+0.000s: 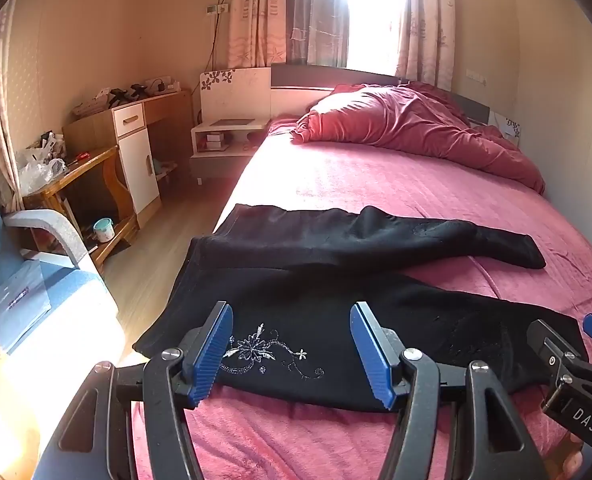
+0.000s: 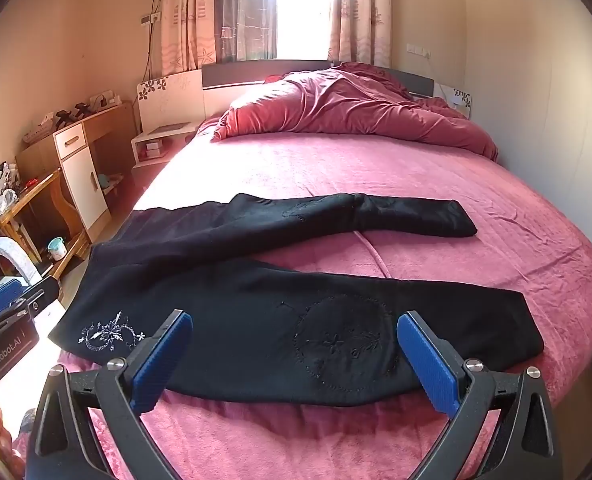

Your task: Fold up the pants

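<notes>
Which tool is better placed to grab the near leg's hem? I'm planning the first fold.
Right, probably. The right tool hangs open over the near leg, closer to its hem; the left tool is at the waist end.

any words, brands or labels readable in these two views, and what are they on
"DAS" on the body of the right gripper, seen at the lower right edge of the left wrist view.
"GenRobot.AI" on the body of the left gripper, seen at the left edge of the right wrist view.
The black pants bear only embroidered flowers, no lettering.
Items on the desk are too small to read.
</notes>
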Tool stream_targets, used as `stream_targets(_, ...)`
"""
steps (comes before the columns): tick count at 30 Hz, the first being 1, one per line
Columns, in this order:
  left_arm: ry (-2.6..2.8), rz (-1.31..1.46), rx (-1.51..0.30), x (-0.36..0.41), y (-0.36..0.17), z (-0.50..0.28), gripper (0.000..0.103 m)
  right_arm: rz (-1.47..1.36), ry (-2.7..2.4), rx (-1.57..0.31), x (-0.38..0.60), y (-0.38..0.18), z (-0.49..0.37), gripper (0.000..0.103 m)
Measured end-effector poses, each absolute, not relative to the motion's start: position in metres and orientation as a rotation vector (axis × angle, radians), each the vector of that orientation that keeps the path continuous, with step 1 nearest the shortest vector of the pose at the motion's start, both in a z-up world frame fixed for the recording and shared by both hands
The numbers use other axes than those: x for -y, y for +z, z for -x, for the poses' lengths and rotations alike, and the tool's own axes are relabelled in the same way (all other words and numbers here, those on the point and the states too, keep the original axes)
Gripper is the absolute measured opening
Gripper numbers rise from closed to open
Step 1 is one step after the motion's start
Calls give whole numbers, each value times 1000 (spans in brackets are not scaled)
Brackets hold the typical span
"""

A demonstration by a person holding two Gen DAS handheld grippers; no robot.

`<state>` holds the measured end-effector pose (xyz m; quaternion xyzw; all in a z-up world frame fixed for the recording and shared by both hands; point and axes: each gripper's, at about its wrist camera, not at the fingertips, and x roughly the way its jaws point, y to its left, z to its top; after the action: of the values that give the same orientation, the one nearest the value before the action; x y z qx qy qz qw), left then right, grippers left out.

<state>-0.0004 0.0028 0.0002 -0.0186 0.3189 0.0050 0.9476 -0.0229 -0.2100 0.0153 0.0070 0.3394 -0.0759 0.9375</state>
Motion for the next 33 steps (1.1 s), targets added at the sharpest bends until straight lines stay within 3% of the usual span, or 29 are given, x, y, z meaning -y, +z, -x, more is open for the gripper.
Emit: stream_targets(33, -3, 56, -685, 0, -9, -4, 63, -18, -151, -720, 213, 4, 19, 103)
